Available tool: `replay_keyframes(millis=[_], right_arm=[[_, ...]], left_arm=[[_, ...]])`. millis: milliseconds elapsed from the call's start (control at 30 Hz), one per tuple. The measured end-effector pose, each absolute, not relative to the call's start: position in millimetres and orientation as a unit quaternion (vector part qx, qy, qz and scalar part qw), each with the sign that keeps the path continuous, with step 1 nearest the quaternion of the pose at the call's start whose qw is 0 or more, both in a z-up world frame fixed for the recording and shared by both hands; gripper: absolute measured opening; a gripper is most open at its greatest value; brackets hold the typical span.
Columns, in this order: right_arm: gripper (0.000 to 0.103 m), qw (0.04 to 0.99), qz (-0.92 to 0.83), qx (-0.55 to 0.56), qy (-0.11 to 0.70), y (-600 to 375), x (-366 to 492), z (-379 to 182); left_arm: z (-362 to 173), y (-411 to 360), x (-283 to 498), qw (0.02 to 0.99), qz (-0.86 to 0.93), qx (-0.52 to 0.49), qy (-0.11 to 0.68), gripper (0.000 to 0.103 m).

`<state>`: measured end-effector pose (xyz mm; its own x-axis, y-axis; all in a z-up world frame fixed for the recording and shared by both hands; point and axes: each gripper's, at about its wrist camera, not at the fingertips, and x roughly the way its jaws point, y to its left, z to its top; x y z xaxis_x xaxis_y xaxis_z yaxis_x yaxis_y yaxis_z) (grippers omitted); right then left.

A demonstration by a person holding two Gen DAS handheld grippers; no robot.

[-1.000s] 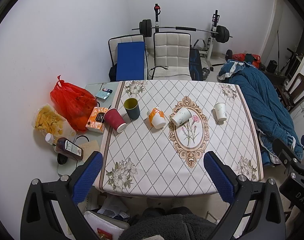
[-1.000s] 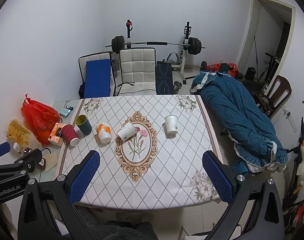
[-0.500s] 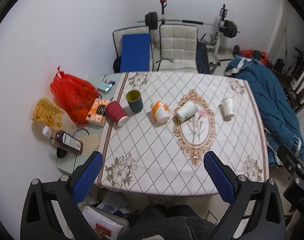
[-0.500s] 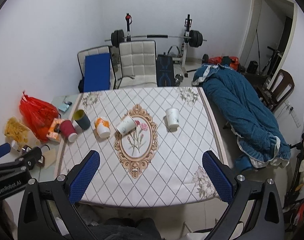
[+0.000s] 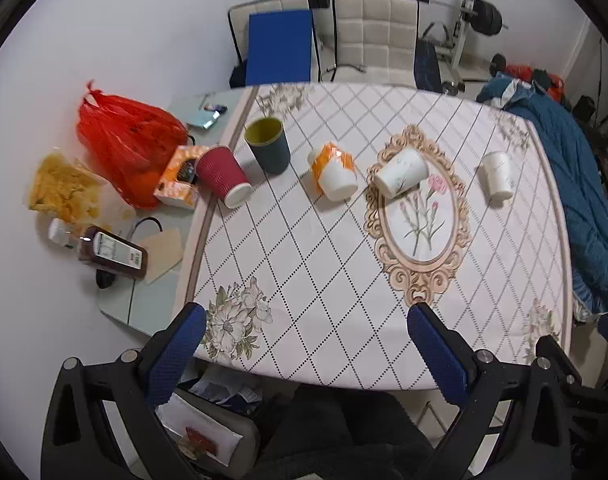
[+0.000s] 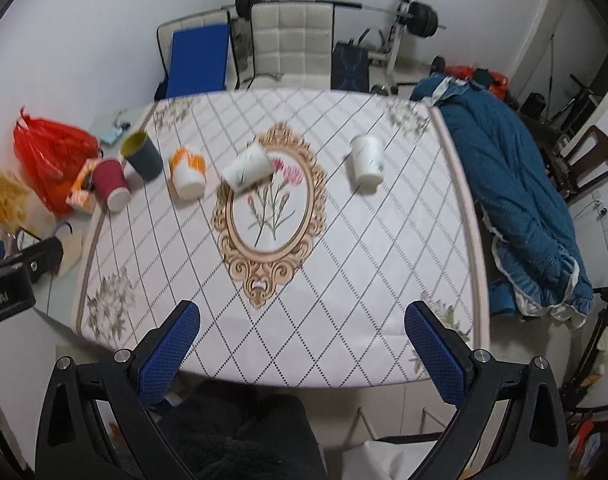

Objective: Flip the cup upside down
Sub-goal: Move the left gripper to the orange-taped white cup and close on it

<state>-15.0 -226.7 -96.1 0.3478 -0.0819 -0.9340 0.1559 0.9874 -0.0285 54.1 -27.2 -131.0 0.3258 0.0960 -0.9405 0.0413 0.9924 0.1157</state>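
Observation:
Several cups stand in a row across the far half of the table [image 5: 304, 280]. A dark cup [image 5: 268, 145] with a yellow inside stands upright, mouth up; it also shows in the right wrist view [image 6: 142, 155]. A red cup [image 5: 222, 176], an orange-and-white cup [image 5: 333, 171], a white flowered cup [image 5: 401, 173] and a plain white cup [image 5: 497, 176] stand base up. My left gripper [image 5: 305, 344] is open and empty above the table's near edge. My right gripper [image 6: 302, 340] is open and empty there too.
A red plastic bag [image 5: 124, 140], an orange tissue box [image 5: 180, 176], a snack bag [image 5: 64, 192] and a dark bottle [image 5: 112, 254] lie left of the table. A blue quilt [image 6: 519, 208] lies on the right. Chairs [image 5: 373, 36] and a barbell rack stand behind.
Both grippers have moved forward and tilted down toward the table, so the cups look larger and nearer. The cups have not moved. Both grippers stay open.

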Motion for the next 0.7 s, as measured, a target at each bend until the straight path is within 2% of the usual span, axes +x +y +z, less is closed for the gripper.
replay_keyframes(millis=[700], right_arm=[[0.103, 0.723, -0.132, 0.028, 0.678, -227, 97, -269]], left_arm=[[-252, -4, 224, 0.758, 0.017, 0.063, 0.649, 0.103]])
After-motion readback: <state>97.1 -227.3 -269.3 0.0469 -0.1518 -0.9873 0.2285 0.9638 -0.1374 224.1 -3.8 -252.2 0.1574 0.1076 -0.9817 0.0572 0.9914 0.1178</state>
